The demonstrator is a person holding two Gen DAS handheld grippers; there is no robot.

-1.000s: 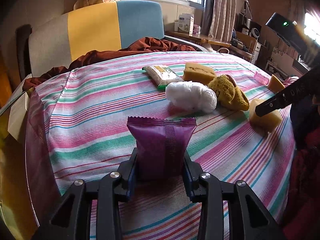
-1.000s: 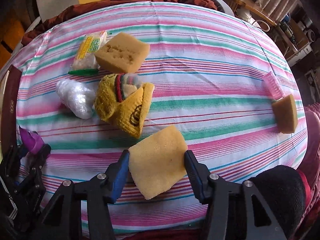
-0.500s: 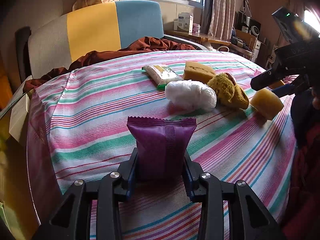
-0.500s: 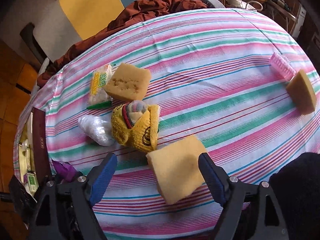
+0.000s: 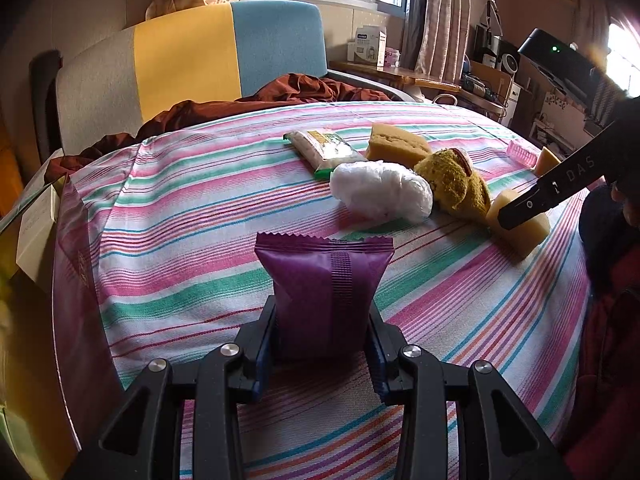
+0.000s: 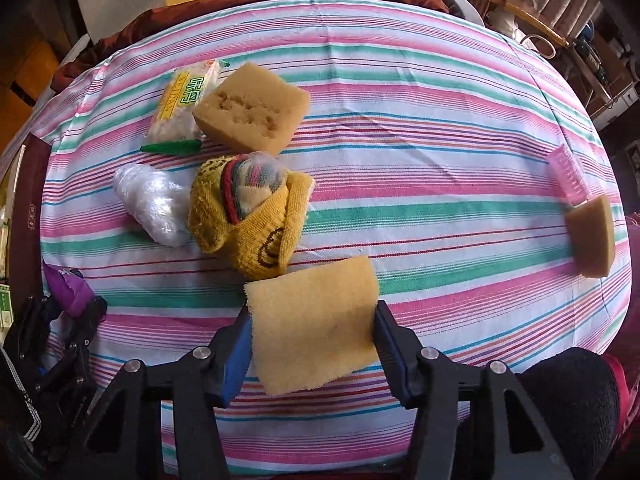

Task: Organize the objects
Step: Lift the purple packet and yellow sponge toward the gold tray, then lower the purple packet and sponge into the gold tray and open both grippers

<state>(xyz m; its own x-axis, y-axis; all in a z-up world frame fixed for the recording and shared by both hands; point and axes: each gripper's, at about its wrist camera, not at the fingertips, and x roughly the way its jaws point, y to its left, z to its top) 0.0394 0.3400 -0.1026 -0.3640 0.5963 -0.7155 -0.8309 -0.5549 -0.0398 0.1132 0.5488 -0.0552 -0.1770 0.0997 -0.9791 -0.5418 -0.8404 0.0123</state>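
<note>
Striped cloth covers the round desk (image 5: 192,216), with a blue-and-yellow chair (image 5: 224,48) and a window behind it. In the left wrist view, the left hand-held gripper (image 5: 322,338) is clamped on a purple snack packet (image 5: 326,280), which stands upright between the pads just above the near part of the desk. Ahead and to the right sits a cluster: a white plastic bundle (image 5: 382,190), a yellow sock ball (image 5: 454,184), a big sponge (image 5: 396,144) and a green-edged packet (image 5: 326,148). Bare cloth lies wide open to the left, up to the desk edge.

In the right wrist view, the right hand-held gripper (image 6: 312,340) points nearly straight down and its jaws are closing on a yellow sponge (image 6: 314,320), both pads already against its sides. The sponge's long side runs across the jaws, and its far corner is just beside the sock ball (image 6: 248,216). This hand is clearly the nearer one to the cluster. A pink comb (image 6: 568,174) and a small sponge wedge (image 6: 594,232) lie touching each other, well apart at the right rim. Between them and the cluster the cloth is bare, so I judge there is ample room to set the sponge down there.
</note>
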